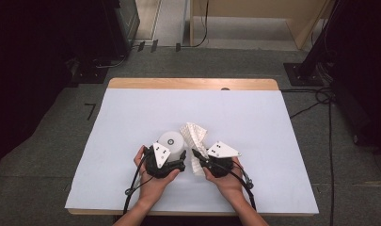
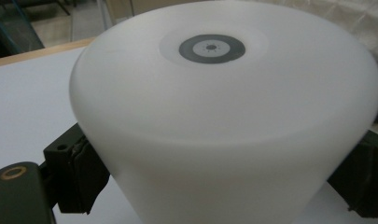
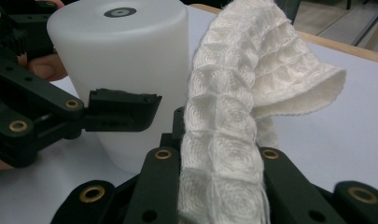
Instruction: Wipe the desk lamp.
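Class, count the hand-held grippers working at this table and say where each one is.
2. The left hand-held gripper sits near the table's front edge, its jaws around the white cylinder. The right hand-held gripper is just beside it, clamped on the white waffle cloth.

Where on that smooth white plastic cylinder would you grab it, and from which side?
Grip the white plastic cylinder low on its curved side wall, coming in level from the person's side with one jaw on each flank, as the left hand-held gripper does. It stands upright, its flat top offers no edge, and the wall looks slippery.
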